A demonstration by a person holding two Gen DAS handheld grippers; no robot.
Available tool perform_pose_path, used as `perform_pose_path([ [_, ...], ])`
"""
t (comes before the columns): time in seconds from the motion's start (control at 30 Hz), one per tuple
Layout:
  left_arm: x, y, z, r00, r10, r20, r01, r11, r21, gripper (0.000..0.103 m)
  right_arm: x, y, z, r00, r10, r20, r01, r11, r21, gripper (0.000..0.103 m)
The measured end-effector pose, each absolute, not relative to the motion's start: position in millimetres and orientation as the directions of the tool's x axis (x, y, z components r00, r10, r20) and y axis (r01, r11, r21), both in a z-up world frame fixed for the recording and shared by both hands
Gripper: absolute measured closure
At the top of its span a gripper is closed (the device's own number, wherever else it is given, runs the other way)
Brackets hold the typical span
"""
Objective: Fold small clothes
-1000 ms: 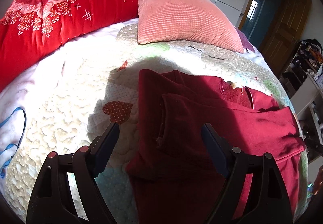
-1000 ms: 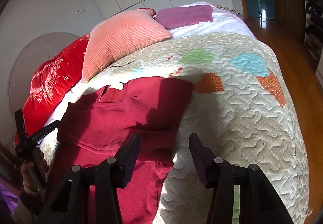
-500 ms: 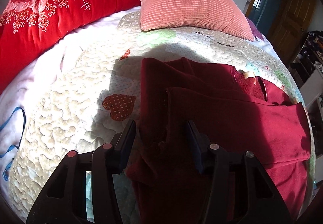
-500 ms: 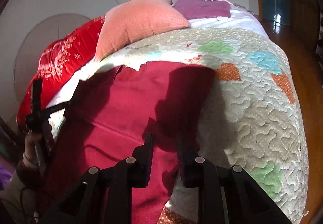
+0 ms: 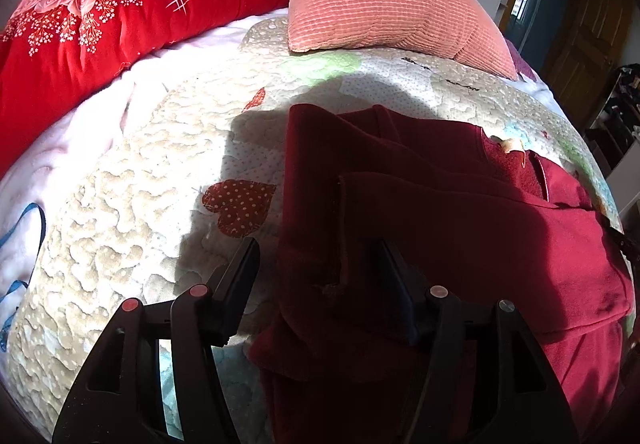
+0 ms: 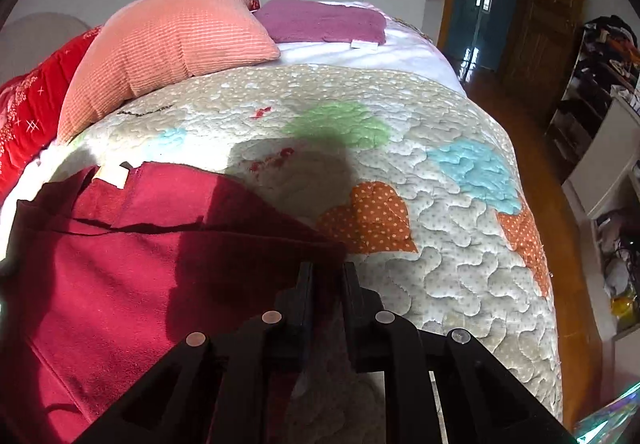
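A dark red sweatshirt (image 5: 460,228) lies on the quilted bed, with one sleeve folded across its body. My left gripper (image 5: 320,276) is open, its jaws straddling the garment's left edge and the sleeve cuff. In the right wrist view the sweatshirt (image 6: 120,264) fills the lower left. My right gripper (image 6: 326,284) is shut on the garment's right edge, with cloth pinched between the jaws.
A cream quilt (image 5: 140,204) with heart patches covers the bed. A pink pillow (image 5: 384,0) and a red floral bolster (image 5: 100,16) lie at the head. A purple cloth (image 6: 320,20) lies beyond. The bed's right edge drops to a wooden floor (image 6: 572,244) with shelves (image 6: 600,104).
My right gripper has closed from wide open onto the sweatshirt's right edge. My left gripper has narrowed, then widened a little, and moved closer over the left edge.
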State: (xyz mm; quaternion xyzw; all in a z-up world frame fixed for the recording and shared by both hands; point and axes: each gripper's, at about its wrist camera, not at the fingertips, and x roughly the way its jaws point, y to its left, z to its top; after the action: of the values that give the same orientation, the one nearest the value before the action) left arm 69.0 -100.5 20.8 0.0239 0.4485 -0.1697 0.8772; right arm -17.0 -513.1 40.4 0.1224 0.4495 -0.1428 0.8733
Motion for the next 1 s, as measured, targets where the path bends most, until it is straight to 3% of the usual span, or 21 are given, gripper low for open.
perform_pose_path([
  [0.13,65.3,-98.2,23.3,0.538,-0.276,-0.797,0.324,0.940,-0.107,0.042,-56.4,-488.0,77.7,0.631,-0.031,-0.775,0.270,0.946,0.182,0.091],
  [0.27,60.0,-103.0,22.2,0.558,-0.244,-0.793,0.319,0.946,-0.067,0.042,-73.7,-445.2,60.7,0.540,-0.016,-0.842,0.161,0.983,0.084,0.091],
  [0.33,59.0,-103.9,23.0,0.559,-0.237,-0.794,0.322,0.945,-0.055,0.042,-74.4,-445.9,37.4,0.500,-0.035,-0.866,0.177,0.982,0.063,0.090],
  [0.47,45.5,-92.7,34.1,0.523,-0.261,-0.811,0.340,0.937,-0.082,0.042,-88.1,-453.1,57.8,0.550,-0.021,-0.835,0.234,0.964,0.129,0.090],
  [0.7,1.9,-58.2,43.1,0.513,-0.252,-0.821,0.338,0.938,-0.077,0.042,-119.5,-433.8,70.3,0.565,-0.005,-0.825,0.210,0.968,0.138,0.068],
  [0.9,-37.2,-27.7,29.0,0.474,-0.249,-0.845,0.301,0.947,-0.110,0.042,-126.1,-425.3,34.4,0.477,0.029,-0.879,0.241,0.957,0.163,0.068],
  [1.0,-57.8,-19.4,25.0,0.464,-0.256,-0.848,0.300,0.946,-0.121,0.042,-138.2,-424.0,41.9,0.498,0.039,-0.866,0.246,0.951,0.185,0.067],
])
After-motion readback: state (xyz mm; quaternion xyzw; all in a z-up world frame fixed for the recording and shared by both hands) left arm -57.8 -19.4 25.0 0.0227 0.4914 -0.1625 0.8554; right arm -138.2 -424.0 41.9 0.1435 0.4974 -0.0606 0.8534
